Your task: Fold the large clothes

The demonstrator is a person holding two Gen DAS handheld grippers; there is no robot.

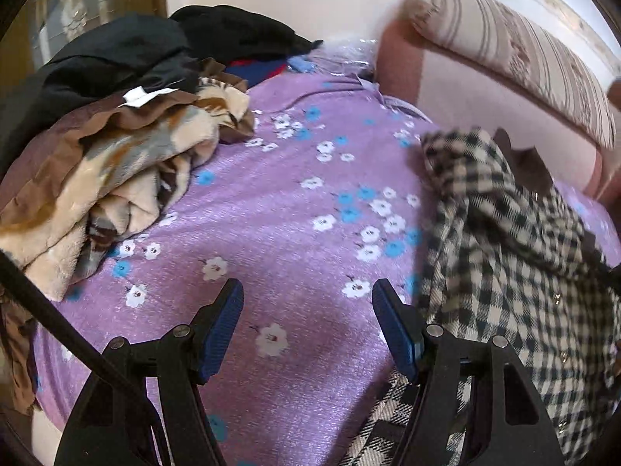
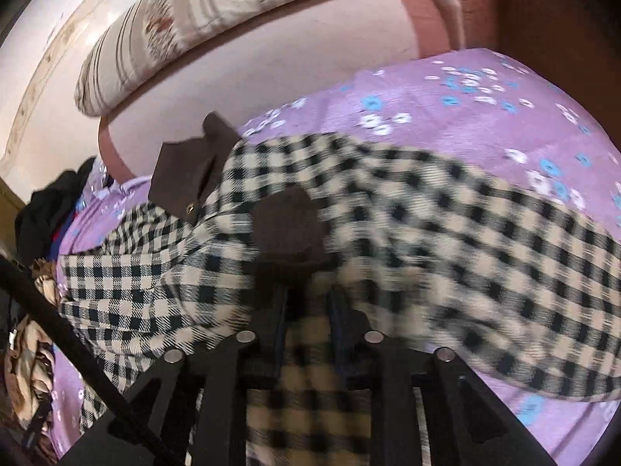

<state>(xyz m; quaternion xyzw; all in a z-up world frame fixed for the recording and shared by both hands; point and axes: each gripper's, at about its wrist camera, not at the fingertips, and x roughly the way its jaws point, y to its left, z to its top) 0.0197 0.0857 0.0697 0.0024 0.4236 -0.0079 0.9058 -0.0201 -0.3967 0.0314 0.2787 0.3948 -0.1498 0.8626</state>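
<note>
A black-and-cream checked coat [image 2: 427, 233] with a dark brown collar [image 2: 186, 171] lies bunched on a purple flowered bedspread [image 1: 271, 213]. My right gripper [image 2: 306, 303] is shut on the checked coat, with cloth draped over and between its fingers, and its tips are hidden. In the left wrist view the coat [image 1: 504, 252] hangs lifted at the right. My left gripper [image 1: 306, 310] is open and empty above the bedspread, just left of the coat, with blue pads [image 1: 223, 326] showing.
A heap of clothes and a cream-brown blanket [image 1: 128, 178] lies at the left, with dark garments [image 1: 155, 50] behind. A striped pillow [image 1: 504, 50] rests on a pink headboard [image 1: 485, 116] at the right. A wooden edge [image 2: 543, 7] stands beside the bed.
</note>
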